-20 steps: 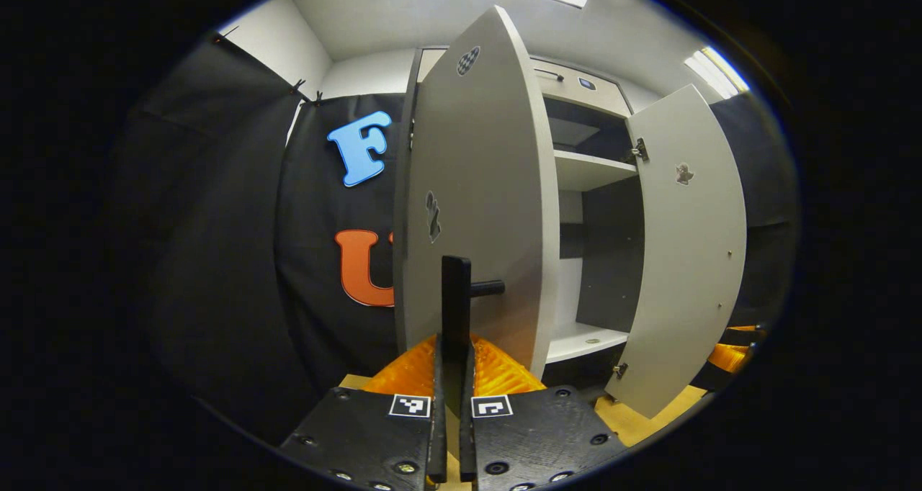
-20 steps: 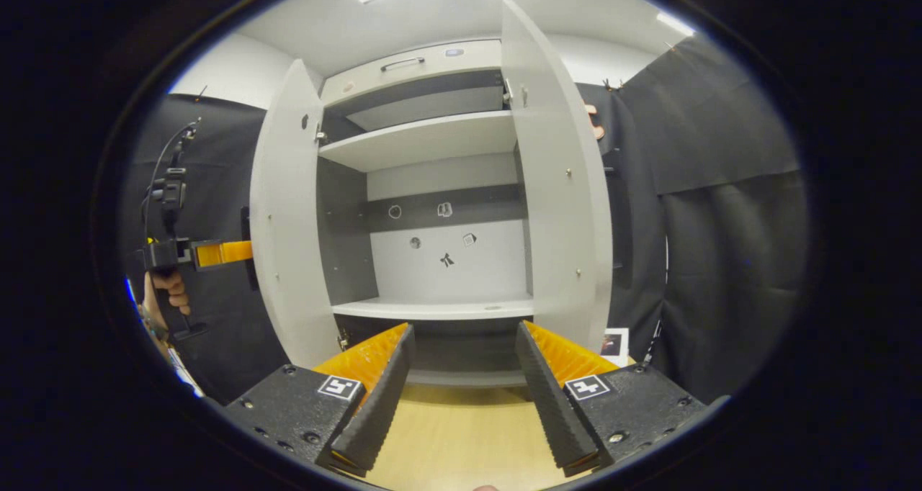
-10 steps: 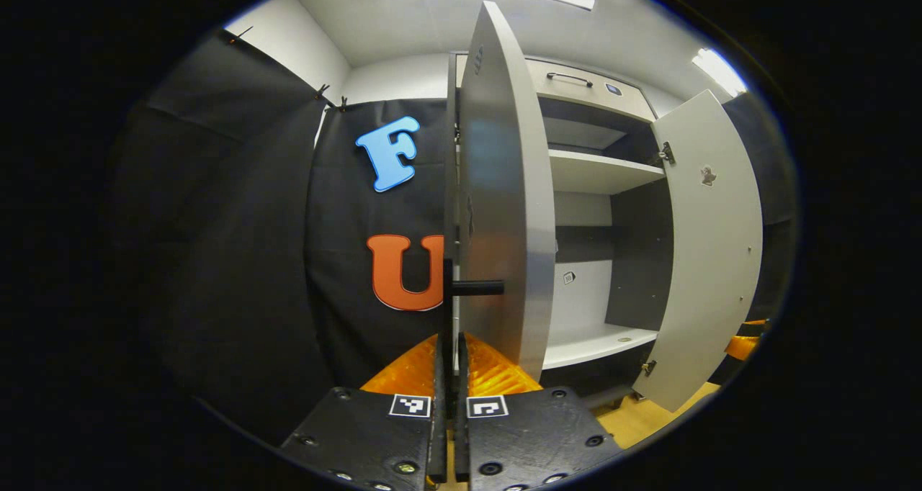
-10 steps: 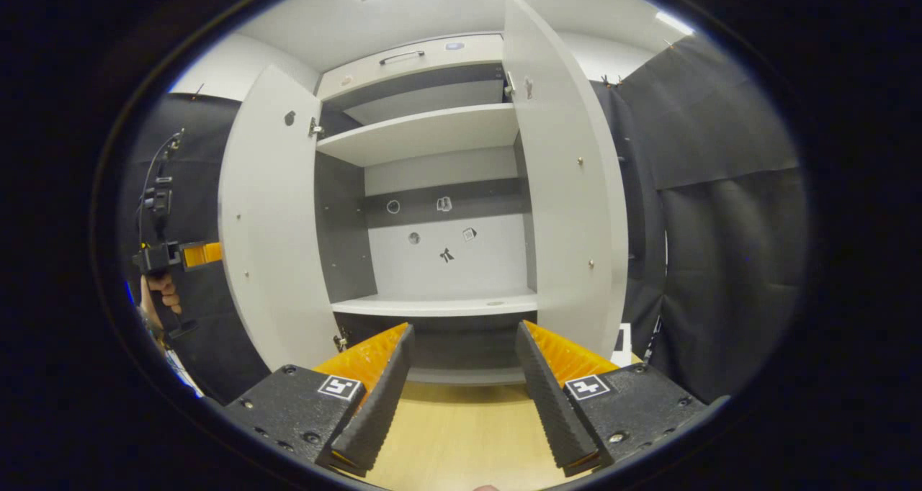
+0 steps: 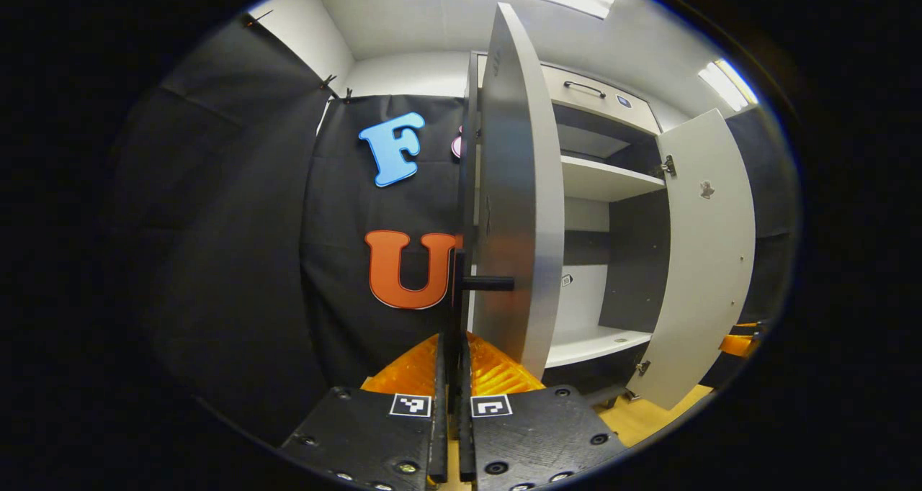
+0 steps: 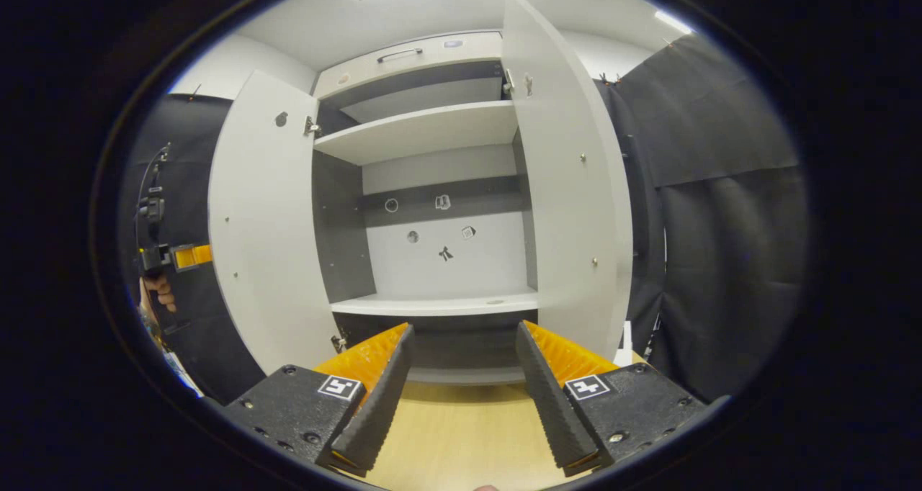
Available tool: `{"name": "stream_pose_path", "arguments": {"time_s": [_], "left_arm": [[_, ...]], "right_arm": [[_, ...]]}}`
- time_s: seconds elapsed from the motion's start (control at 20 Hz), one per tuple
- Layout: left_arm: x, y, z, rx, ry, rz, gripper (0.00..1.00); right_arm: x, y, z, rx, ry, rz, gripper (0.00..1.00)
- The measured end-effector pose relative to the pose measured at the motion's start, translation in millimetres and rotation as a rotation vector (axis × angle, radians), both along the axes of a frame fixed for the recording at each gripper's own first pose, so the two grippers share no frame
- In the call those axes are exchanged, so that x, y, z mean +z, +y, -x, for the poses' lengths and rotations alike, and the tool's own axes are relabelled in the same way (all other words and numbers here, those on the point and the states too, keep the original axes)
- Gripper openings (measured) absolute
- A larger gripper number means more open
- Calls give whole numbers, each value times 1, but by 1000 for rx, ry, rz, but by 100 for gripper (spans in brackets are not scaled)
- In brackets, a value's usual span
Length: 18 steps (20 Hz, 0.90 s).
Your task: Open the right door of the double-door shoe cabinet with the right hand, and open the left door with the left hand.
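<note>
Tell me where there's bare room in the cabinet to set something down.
The lower shelf is bare between both open doors, and so is the upper shelf. The wooden floor before the cabinet is free too. It is crowded by the left door's handle, where the left gripper is clamped.

No word, brand name or number can be read anywhere. The nearest things to signs are small black-and-white square marker patterns — one on each finger block of the left gripper [image 5: 454, 376] and of the right gripper [image 6: 461, 365] — and they carry no letters. A few small stickers [image 6: 443, 202] sit on the back wall inside the shoe cabinet [image 6: 439, 260], too small to make out; another small mark on the right door [image 5: 706, 188] is equally illegible.
</note>
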<state>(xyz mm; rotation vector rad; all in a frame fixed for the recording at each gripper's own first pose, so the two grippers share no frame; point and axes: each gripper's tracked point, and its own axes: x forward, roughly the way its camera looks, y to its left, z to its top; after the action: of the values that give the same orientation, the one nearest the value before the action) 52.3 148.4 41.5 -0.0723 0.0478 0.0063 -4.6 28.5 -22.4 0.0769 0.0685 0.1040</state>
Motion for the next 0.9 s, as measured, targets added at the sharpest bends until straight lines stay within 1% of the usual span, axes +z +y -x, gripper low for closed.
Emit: {"name": "stream_pose_path", "arguments": {"time_s": [0.1, 0.15, 0.2, 0.25, 0.3, 0.45, 0.5, 0.6, 0.65, 0.7, 0.75, 0.85, 0.9], "left_arm": [[3, -13, 25, 15, -13, 41, 5], [-5, -34, 28, -13, -4, 78, 0], [-14, -57, 30, -31, 8, 115, 0], [-23, -77, 29, -39, 11, 126, 0], [-32, -91, 26, -34, 8, 117, 0], [-57, -119, 12, -3, 10, 27, 0], [-60, -128, 11, -6, 3, 11, 0], [-65, -157, 12, -73, -4, 11, 5], [-65, -167, 13, -96, -4, 3, 19], [-62, -171, 11, -97, -10, -7, 34], [-61, -174, 12, -99, -18, -10, 45], [-60, -186, 13, -127, -25, 4, 50], [-57, -189, 15, -129, -29, 9, 73]], "right_arm": [[2, -2, -2, -8, -7, -4, 88], [3, -3, -3, -10, -11, -11, 88], [4, -4, -4, -8, -15, -17, 87], [5, -3, -4, -1, -13, -19, 88], [7, -1, -4, 7, -15, -17, 88], [10, -2, 1, 13, -25, 16, 89], [11, -5, 4, 7, -31, 28, 89], [11, -11, 9, -11, -43, 51, 89], [11, -15, 11, -21, -47, 66, 88], [11, -17, 12, -33, -52, 81, 88], [12, -19, 14, -41, -57, 93, 88], [13, -19, 17, -40, -65, 100, 88], [13, -19, 18, -36, -68, 97, 89]]}}
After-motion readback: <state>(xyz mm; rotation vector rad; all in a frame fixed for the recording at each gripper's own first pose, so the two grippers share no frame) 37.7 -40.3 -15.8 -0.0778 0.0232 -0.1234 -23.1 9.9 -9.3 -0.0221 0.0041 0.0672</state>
